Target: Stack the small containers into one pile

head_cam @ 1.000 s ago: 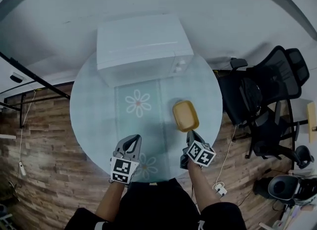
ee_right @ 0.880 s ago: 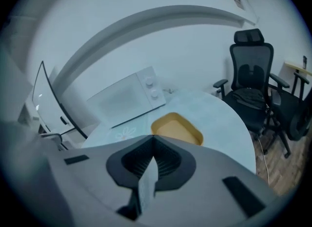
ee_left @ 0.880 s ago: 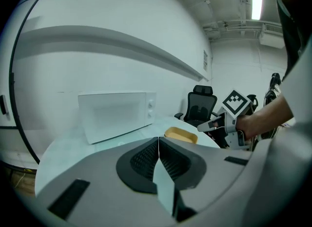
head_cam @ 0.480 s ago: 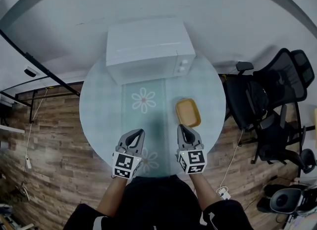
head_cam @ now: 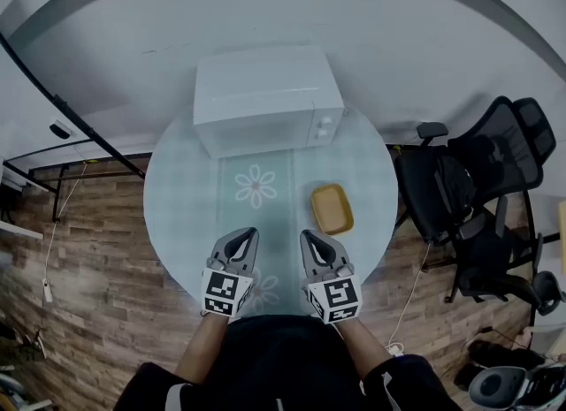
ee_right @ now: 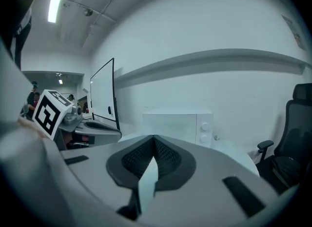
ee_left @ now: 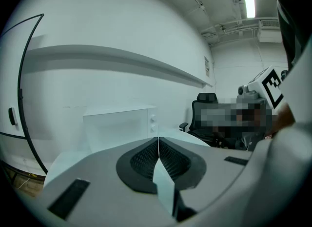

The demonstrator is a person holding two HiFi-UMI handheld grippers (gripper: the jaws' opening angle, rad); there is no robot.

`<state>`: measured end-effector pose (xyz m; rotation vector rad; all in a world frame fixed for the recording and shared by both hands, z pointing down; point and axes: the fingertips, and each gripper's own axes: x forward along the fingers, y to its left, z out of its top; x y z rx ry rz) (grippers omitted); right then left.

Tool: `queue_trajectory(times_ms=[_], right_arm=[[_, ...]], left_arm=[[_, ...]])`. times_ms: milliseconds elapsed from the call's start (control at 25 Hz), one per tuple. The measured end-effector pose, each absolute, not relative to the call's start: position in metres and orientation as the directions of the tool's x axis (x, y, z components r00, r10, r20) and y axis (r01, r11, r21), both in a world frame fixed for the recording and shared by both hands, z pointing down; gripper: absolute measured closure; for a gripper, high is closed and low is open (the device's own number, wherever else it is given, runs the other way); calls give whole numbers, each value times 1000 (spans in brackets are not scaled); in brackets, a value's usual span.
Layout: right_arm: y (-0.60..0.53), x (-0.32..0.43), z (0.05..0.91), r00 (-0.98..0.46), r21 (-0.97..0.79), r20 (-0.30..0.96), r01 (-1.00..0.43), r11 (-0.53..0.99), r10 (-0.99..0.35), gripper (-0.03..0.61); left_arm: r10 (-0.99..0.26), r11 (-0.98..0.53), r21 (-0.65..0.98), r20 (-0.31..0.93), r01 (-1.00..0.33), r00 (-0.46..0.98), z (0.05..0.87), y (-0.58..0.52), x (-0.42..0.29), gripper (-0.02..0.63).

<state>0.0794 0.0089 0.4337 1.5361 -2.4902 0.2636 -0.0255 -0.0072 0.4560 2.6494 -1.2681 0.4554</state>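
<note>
L gripper [head_cam: 248,235] & R gripper [head_cam: 306,235] both clenched, empty, over desk [head_cam: 181,193] near edge; yellow container [head_cam: 332,209] beyond R gripper, apart.

A round surface [head_cam: 177,197] with a pale checked cover. A white microwave [head_cam: 265,95] stands on its far side, knobs towards the right. Down the middle runs a lighter strip [head_cam: 256,224] printed with a daisy [head_cam: 256,186]. A yellow container [head_cam: 332,209] sits right of the strip, well apart from the microwave; whether it is one or several nested cannot be told
</note>
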Motion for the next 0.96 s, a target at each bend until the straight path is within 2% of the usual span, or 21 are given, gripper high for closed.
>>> queue_trajectory(times_ms=[960], right_arm=[[12,81,438,-424,-85,273,-905,417,-864,555]], left_arm=[[-723,-620,37,361,-783,589,465,-4,-26,600]])
